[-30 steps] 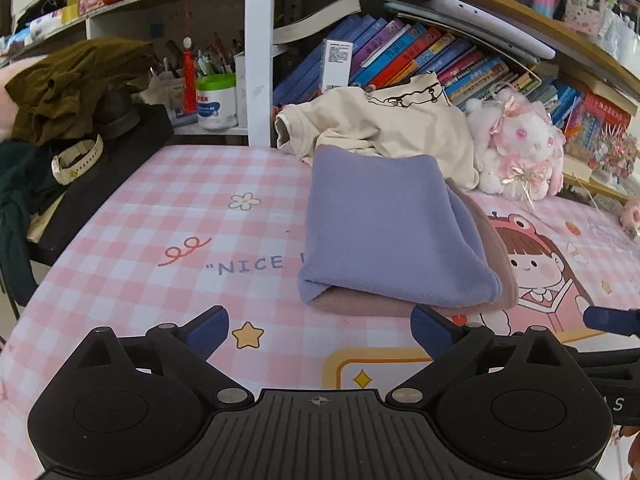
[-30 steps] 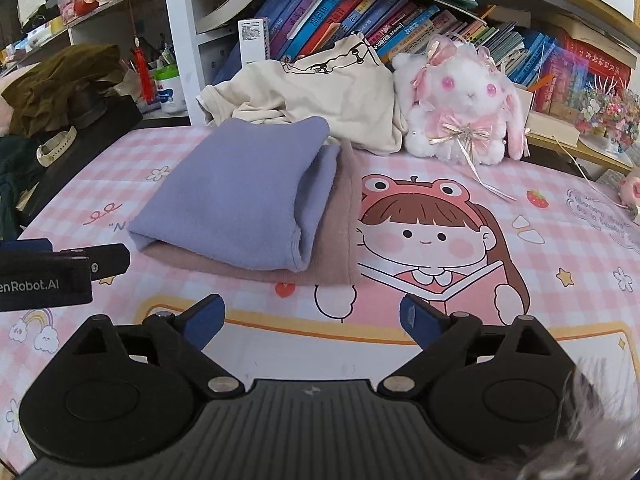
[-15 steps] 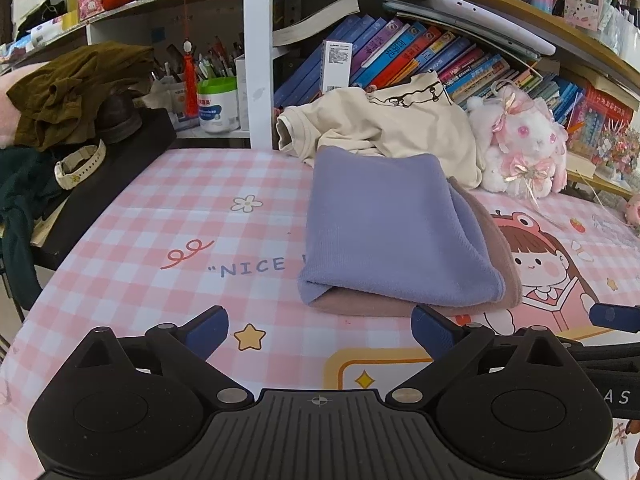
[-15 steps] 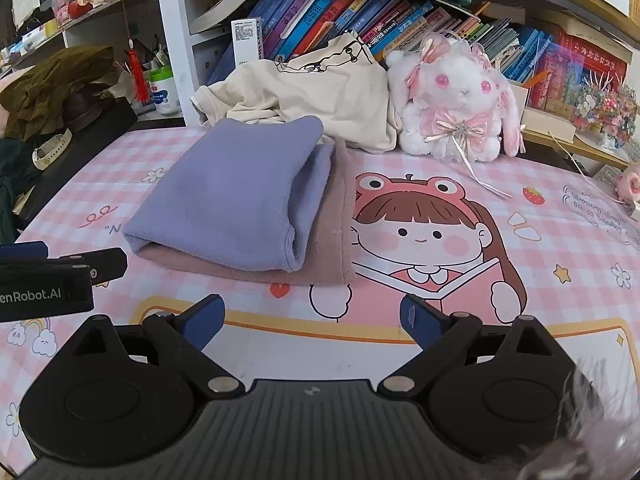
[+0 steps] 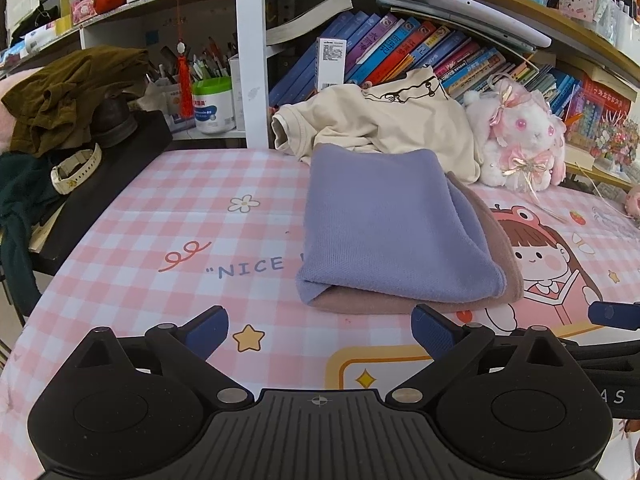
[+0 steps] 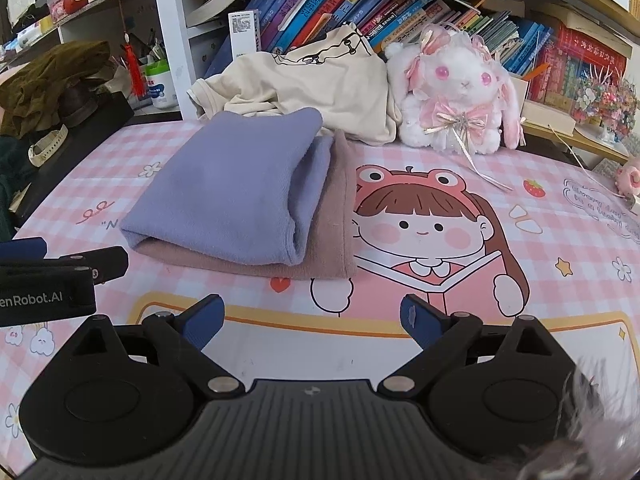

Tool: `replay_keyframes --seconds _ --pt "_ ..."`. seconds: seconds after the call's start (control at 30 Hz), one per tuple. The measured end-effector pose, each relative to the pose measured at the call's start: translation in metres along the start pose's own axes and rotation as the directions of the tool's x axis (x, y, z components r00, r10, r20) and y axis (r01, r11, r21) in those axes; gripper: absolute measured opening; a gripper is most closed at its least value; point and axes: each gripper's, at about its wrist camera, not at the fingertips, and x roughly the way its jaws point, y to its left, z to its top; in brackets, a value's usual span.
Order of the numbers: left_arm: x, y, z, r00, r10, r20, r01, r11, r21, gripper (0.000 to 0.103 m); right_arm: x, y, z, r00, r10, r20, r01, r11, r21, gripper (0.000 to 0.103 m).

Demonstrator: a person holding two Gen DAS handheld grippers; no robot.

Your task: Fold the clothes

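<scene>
left hand-held gripper (image 5: 320,326): jaws spread wide, nothing between them, hovering over the desk (image 5: 168,216) just short of the near edge of the lilac fold.
olive garment (image 5: 68,92): crumpled heap far left of the lilac fold, off the mat; unfolded, soft, light by the look of it.
lilac garment (image 5: 392,232): already folded, lying mid-desk on top of the mauve one; knit or fleece look, so soft, limp, light, probably not slippery. Rounded fold faces the left, open layers face the right.
mauve garment (image 6: 324,224): folded, under the lilac one, sticking out along its near and right edges; same soft hand.
grip advice: pinch a doubled edge or corner, not the flat middle; single layer would peel away and undo the fold.
cream shirt (image 6: 320,84): loose heap just behind the lilac fold, against the books; likely next to fold. Thin, floppy, light; take it at shoulder seam or hem.
plush rabbit (image 6: 456,96): right of the cream shirt, touching or nearly so; may get dragged.
right hand-held gripper (image 6: 312,320): jaws wide apart, empty, near the lilac fold's front right.
</scene>
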Motion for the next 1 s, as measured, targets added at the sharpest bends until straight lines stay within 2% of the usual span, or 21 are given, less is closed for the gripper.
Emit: replay_keyframes --seconds 1.0 --pt "0.0094 0.0000 0.0016 1.000 0.016 -0.021 -0.016 1.000 0.012 0.099 0.0095 0.0000 0.0014 1.000 -0.002 -0.016 0.002 1.000 0.010 0.096"
